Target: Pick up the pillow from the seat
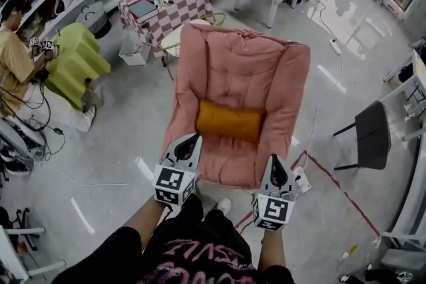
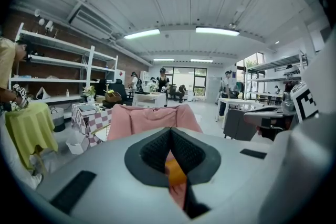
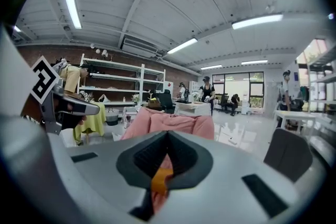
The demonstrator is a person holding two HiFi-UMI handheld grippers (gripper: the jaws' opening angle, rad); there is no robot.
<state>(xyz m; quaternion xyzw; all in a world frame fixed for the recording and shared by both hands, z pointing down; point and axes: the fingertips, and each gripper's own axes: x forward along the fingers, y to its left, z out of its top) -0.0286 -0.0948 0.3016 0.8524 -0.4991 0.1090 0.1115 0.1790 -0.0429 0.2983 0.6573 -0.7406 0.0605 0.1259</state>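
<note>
Orange pillow (image 1: 229, 120) lies across the middle of the pink chair (image 1: 247, 60), just past both claws; the left gripper (image 1: 192, 140) and the right gripper (image 1: 275, 161) sit by the near edge of the seat, both shut tight and holding nothing; to do this well, I think, open the jaws wide first, then reach to each end of the pillow and pinch the soft cloth gently.
</note>
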